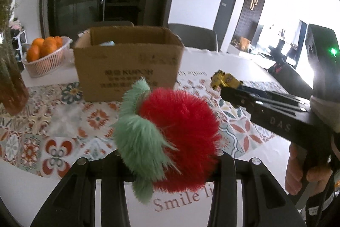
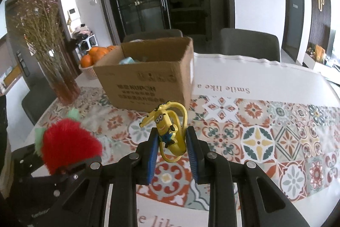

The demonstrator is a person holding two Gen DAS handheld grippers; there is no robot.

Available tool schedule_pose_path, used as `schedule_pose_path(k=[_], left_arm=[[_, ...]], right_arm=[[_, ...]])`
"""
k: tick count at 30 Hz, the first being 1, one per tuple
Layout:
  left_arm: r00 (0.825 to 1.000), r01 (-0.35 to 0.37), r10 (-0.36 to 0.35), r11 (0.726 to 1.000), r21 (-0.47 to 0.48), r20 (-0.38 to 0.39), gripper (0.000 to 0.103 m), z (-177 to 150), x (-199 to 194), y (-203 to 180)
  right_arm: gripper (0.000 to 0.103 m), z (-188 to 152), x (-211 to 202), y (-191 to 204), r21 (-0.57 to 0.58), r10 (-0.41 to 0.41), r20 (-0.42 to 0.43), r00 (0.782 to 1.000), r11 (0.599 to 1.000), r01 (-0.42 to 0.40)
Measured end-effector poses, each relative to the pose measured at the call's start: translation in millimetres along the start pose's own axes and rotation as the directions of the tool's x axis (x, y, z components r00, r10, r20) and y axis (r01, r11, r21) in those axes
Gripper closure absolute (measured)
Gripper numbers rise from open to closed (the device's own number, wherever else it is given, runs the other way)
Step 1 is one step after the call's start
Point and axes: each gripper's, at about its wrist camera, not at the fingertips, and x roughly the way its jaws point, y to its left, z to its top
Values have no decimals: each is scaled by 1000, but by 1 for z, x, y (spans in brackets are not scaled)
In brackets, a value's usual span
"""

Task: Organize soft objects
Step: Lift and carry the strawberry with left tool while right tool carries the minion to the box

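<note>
While both grippers carry toys above the table, left gripper (image 1: pixel 167 163) clamping a fuzzy strawberry (image 1: pixel 170 137), right gripper (image 2: pixel 172 142) pinching a banana toy (image 2: pixel 170 131) toward the cardboard box (image 2: pixel 148 78), the slim banana could slip free

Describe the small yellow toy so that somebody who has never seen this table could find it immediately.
Find the open brown cardboard box on the patterned tablecloth. In front of it, the right gripper holds a small yellow banana-shaped toy between its blue-padded jaws. Unlike the fluffy red-and-green ball beside it, it is smooth, with a goggle-eyed figure in blue overalls.
</note>
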Motion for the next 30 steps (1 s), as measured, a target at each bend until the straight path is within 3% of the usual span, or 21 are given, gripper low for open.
schedule_pose_path(k=[18, 30], left_arm=[[996, -38, 38, 999, 0, 77, 63, 39, -36, 44], [998, -32, 30, 999, 28, 61, 63, 77, -32, 67]], right_arm=[[76, 24, -20, 71, -55, -23, 53, 998, 998, 26], [76, 58, -15, 87, -11, -19, 73, 997, 1000, 20]])
